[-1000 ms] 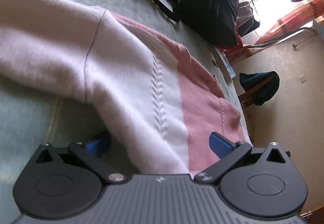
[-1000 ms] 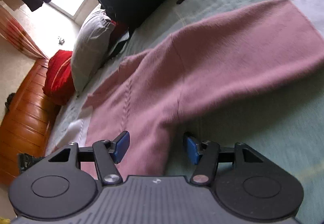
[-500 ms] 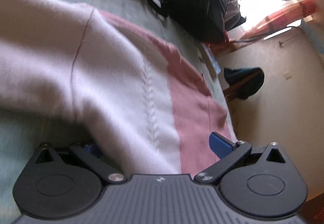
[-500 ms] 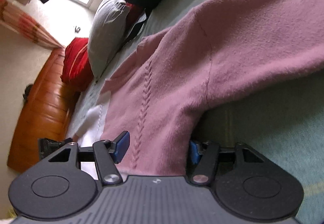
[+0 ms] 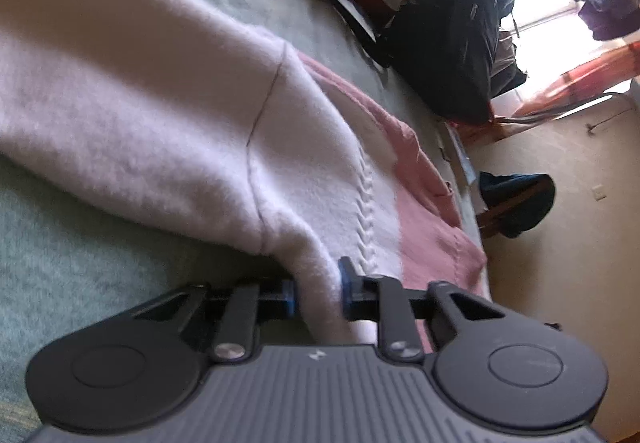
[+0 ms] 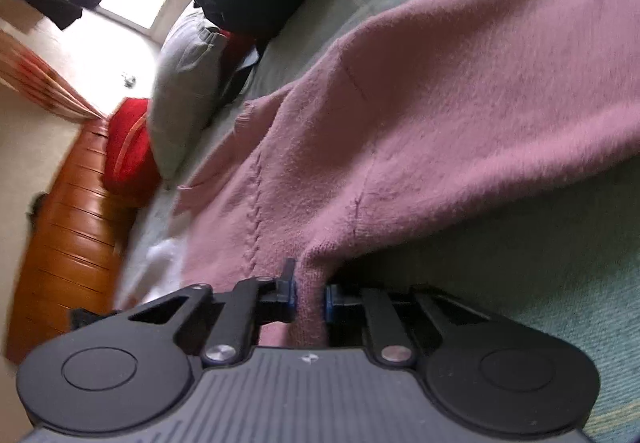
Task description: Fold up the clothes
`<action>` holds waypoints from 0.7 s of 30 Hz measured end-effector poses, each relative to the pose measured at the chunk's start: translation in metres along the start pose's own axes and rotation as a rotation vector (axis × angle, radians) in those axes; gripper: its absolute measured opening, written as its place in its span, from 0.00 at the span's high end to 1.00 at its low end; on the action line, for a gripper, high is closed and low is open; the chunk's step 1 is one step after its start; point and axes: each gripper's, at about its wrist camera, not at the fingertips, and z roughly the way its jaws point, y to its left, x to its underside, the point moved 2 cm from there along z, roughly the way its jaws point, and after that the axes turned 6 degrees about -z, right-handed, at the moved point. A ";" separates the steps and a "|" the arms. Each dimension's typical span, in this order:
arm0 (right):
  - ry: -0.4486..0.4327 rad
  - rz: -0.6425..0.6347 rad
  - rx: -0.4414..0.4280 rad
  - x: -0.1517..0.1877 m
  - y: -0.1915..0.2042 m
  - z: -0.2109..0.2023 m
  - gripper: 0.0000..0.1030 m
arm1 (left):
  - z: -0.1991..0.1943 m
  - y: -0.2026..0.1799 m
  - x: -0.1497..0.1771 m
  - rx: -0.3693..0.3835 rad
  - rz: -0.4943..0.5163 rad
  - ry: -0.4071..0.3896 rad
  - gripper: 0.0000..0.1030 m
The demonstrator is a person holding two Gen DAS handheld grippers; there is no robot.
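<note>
A knitted sweater, half pale pink and half dusty rose, lies spread on a grey-green bed cover. In the left wrist view its pale half [image 5: 192,115] fills the middle, and my left gripper [image 5: 318,293] is shut on the hem of that half, just below the sleeve seam. In the right wrist view the rose half [image 6: 420,123] stretches away with its sleeve to the right. My right gripper [image 6: 310,297] is shut on the rose hem, the fabric pinched between the blue pads [image 6: 329,299].
A black backpack [image 5: 448,43] and a grey pillow [image 6: 184,91] sit at the head of the bed cover [image 6: 520,283]. A red cushion [image 6: 128,147] leans on the wooden bed frame [image 6: 68,243]. A chair with dark cloth [image 5: 516,199] stands beyond the bed edge.
Both grippers have gone from open to shut on the sweater's hem. The left one slid in under the pale half; the rose fabric now bunches between the right pads.
</note>
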 end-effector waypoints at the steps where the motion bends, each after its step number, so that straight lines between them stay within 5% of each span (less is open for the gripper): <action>1: -0.008 -0.022 0.018 -0.002 0.004 -0.002 0.85 | 0.000 -0.004 -0.002 -0.017 0.017 -0.013 0.85; 9: -0.101 -0.137 0.107 -0.047 0.026 -0.005 0.86 | -0.008 -0.030 -0.037 -0.049 0.093 -0.146 0.88; 16: -0.105 -0.122 0.148 -0.057 0.013 0.022 0.86 | 0.004 -0.024 -0.039 -0.102 0.117 -0.126 0.86; 19: -0.113 -0.110 0.139 -0.049 0.014 0.009 0.74 | -0.003 -0.031 -0.033 -0.135 0.147 -0.110 0.74; 21: -0.112 -0.132 0.175 -0.042 0.022 -0.001 0.64 | -0.013 -0.038 -0.024 -0.177 0.192 -0.112 0.57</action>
